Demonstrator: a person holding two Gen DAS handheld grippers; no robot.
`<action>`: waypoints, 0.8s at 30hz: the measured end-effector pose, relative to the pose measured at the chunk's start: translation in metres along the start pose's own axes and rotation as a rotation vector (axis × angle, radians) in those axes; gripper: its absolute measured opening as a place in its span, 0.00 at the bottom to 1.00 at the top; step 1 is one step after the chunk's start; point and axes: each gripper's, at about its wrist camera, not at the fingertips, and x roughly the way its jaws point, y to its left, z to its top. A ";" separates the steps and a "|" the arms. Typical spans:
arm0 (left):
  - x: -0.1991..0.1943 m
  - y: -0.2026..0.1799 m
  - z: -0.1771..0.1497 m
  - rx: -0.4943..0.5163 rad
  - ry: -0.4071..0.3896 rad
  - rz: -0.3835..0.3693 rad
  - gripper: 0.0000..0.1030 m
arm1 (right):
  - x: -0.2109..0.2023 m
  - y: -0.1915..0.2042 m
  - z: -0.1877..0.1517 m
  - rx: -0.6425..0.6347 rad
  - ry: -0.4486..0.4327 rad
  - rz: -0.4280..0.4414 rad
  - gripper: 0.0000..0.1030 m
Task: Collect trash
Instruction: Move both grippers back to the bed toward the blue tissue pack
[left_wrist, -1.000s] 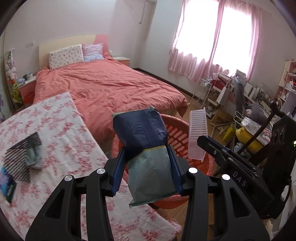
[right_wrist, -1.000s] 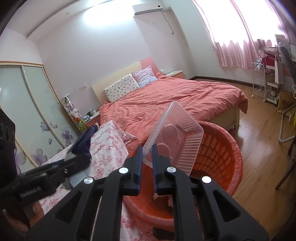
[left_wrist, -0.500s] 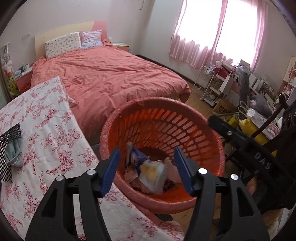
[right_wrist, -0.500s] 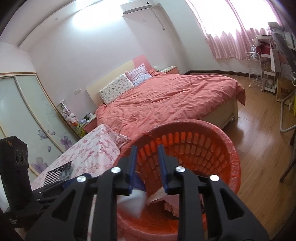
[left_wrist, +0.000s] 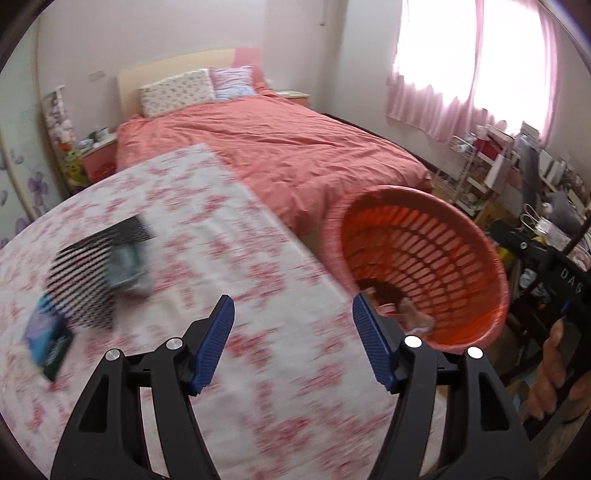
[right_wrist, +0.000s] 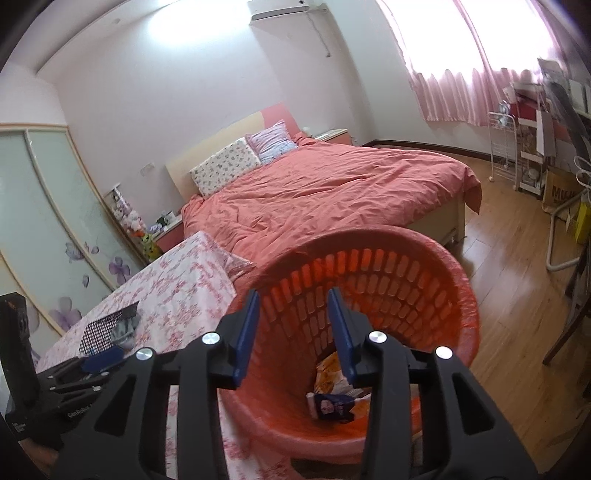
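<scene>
An orange slotted basket (left_wrist: 461, 258) stands beside the floral-clothed table (left_wrist: 221, 236); it also shows in the right wrist view (right_wrist: 424, 280) with wrappers and a dark blue packet (right_wrist: 332, 404) at its bottom. My left gripper (left_wrist: 291, 321) is open and empty above the table's edge. My right gripper (right_wrist: 293, 314) is open and empty over the basket's near rim. On the table lie a black-and-white striped bag (left_wrist: 85, 273), a crumpled grey-blue piece (left_wrist: 129, 269) and a blue packet (left_wrist: 48, 339).
A bed with a coral cover (right_wrist: 332, 192) lies behind the table and basket. Shelves and clutter (left_wrist: 517, 166) stand at the right by the pink-curtained window. Wooden floor (right_wrist: 517, 280) lies right of the basket.
The left gripper let the blue-green bag drop into the basket and swung left over the table. The right gripper released the clear plastic tray into the basket and opened wider.
</scene>
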 end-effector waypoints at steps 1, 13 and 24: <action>-0.002 0.005 -0.002 -0.006 -0.001 0.009 0.64 | 0.000 0.007 -0.001 -0.011 0.003 0.004 0.39; -0.046 0.141 -0.039 -0.182 -0.010 0.225 0.67 | 0.006 0.097 -0.024 -0.155 0.063 0.023 0.50; -0.029 0.214 -0.045 -0.299 0.030 0.289 0.67 | 0.014 0.171 -0.054 -0.291 0.119 0.068 0.54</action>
